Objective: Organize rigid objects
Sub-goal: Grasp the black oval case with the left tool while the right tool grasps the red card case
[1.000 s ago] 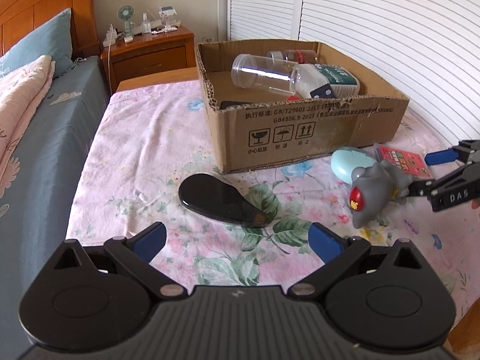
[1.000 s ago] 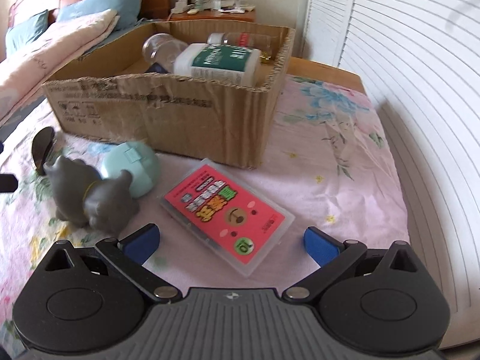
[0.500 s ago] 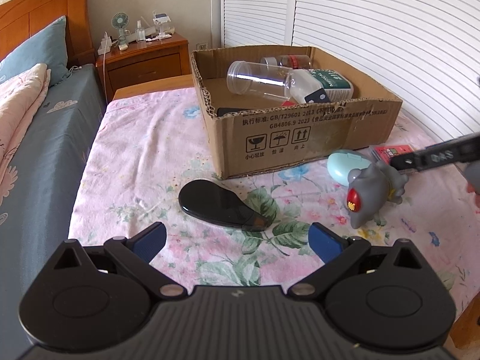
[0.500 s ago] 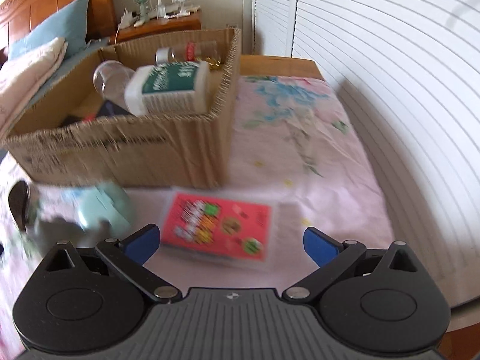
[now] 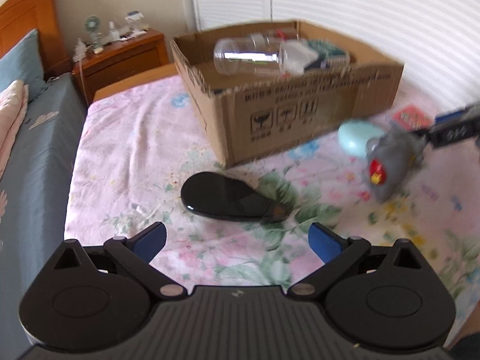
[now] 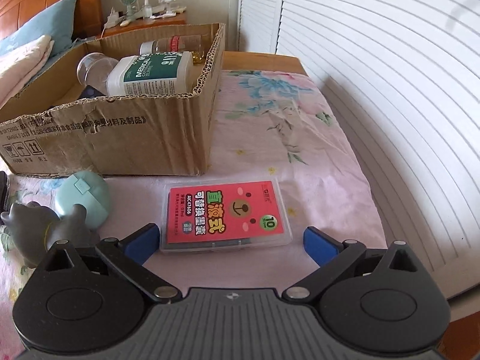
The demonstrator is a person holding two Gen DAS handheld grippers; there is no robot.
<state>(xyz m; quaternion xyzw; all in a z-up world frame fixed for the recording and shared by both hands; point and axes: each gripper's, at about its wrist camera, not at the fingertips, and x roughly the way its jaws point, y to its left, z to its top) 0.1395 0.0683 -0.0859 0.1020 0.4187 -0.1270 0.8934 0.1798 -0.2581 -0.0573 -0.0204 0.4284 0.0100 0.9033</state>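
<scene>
Four loose items by cardboard box [image 6: 126,138]: black case [image 5: 228,196], toy [image 6: 39,228], teal case [image 6: 84,199], red pack [image 6: 225,216]; both tongs [image 5: 237,241] [image 6: 229,241] apart.

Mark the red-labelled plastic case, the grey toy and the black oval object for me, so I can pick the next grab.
red-labelled plastic case [image 6: 225,213]: right wrist view, middle of its red label.
grey toy [image 5: 390,165]: left wrist view, its blurred grey body.
black oval object [image 5: 223,197]: left wrist view, centre of its glossy top.
</scene>
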